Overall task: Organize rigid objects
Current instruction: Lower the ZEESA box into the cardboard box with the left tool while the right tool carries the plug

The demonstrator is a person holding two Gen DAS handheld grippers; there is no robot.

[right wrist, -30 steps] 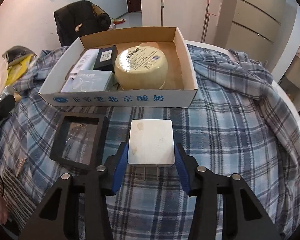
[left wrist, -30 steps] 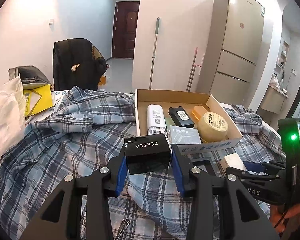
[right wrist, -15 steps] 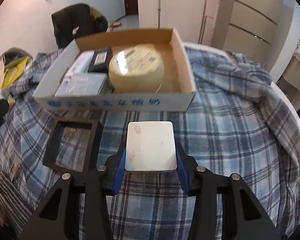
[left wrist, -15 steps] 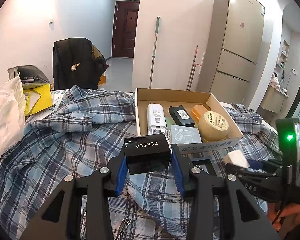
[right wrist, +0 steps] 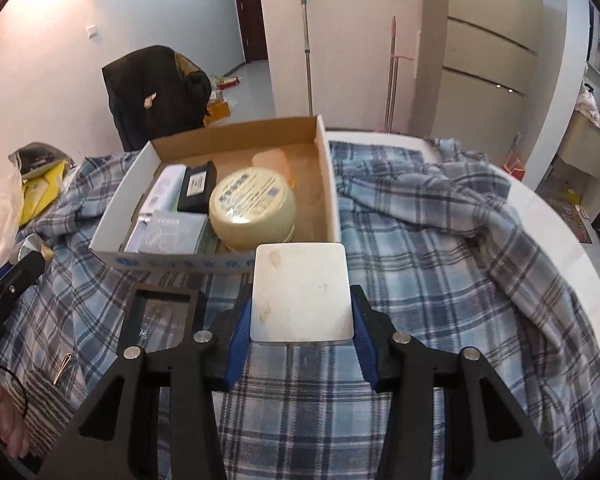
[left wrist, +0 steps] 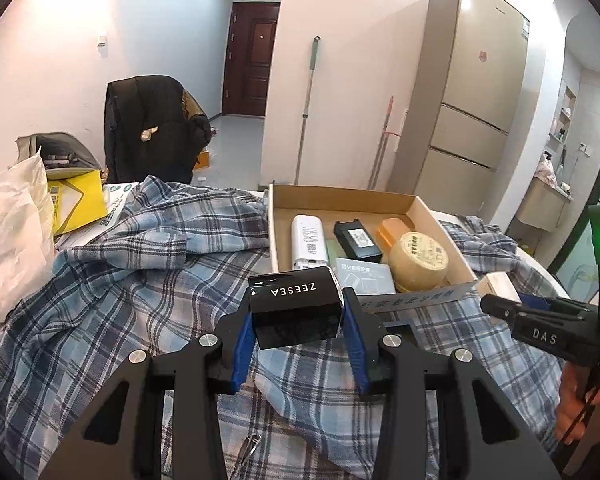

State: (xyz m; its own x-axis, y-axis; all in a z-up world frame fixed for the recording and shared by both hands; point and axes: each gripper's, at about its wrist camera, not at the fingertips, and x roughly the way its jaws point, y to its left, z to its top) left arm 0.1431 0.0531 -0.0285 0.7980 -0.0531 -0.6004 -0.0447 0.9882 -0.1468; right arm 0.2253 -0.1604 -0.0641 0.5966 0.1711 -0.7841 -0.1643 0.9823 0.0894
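Observation:
My left gripper (left wrist: 296, 316) is shut on a black box (left wrist: 294, 306) marked ZEESEA, held above the plaid cloth just in front of the cardboard box (left wrist: 342, 200). My right gripper (right wrist: 300, 312) is shut on a white square block (right wrist: 300, 290), lifted off the cloth near the cardboard box's (right wrist: 172, 258) front wall. In the left wrist view that block (left wrist: 498, 284) shows at the right, in the right gripper (left wrist: 512, 304). The cardboard box holds a round yellow tub (right wrist: 252, 208), a white device (left wrist: 308, 240), a black battery (left wrist: 358, 240) and a grey carton (left wrist: 364, 276).
A black square frame (right wrist: 160, 322) lies on the plaid cloth (right wrist: 440, 260) left of my right gripper. A white bag (left wrist: 12, 232) and yellow packet (left wrist: 76, 200) sit at the table's left. A chair with a dark jacket (left wrist: 152, 128) stands behind. A person's hand (left wrist: 580, 404) holds the right gripper.
My right gripper has lifted the white block off the cloth and brought it closer to the cardboard box's front wall. The left gripper with the black box has stayed put.

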